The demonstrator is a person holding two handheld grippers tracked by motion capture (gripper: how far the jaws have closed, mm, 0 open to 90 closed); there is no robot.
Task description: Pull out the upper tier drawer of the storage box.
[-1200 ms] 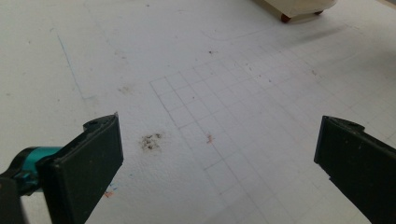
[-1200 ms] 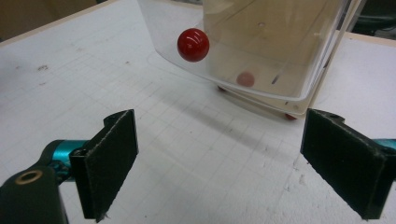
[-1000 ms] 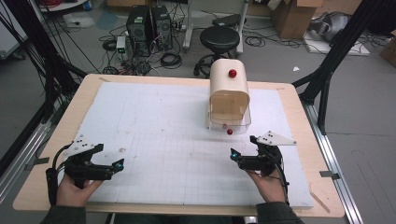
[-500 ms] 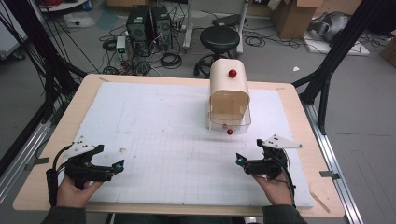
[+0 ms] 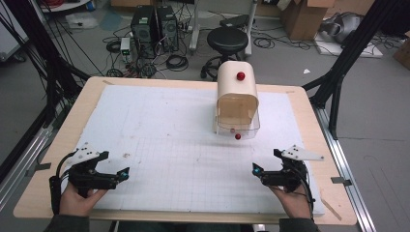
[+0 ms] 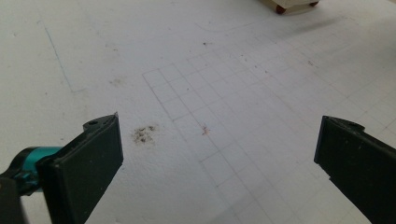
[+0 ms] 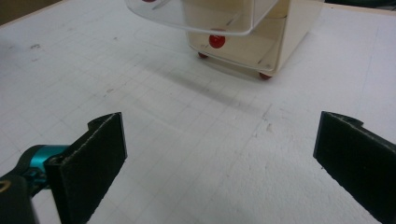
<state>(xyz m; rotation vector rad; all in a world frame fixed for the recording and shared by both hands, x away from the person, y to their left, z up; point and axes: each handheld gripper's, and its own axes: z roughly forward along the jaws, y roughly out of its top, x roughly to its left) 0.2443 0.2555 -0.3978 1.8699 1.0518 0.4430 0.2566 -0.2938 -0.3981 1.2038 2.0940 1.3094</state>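
The bread box point(image 5: 236, 99) is set at the far side of the surface point(image 5: 164, 140) — well apart from both grippers. The right gripper point(image 5: 258, 172) is held empty, fingers spread, just opened; the left gripper point(image 5: 121, 175) too. The red knob point(image 5: 237, 137) should be approached slowly — squarely.

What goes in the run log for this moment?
left claw: open, empty | right claw: open, empty, jaws just opened wider | cream box: clear drawer pulled out

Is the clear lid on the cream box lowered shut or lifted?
Lifted. The clear lid juts forward off the cream box, its rim hanging above the white mat, so the inside is open to view.
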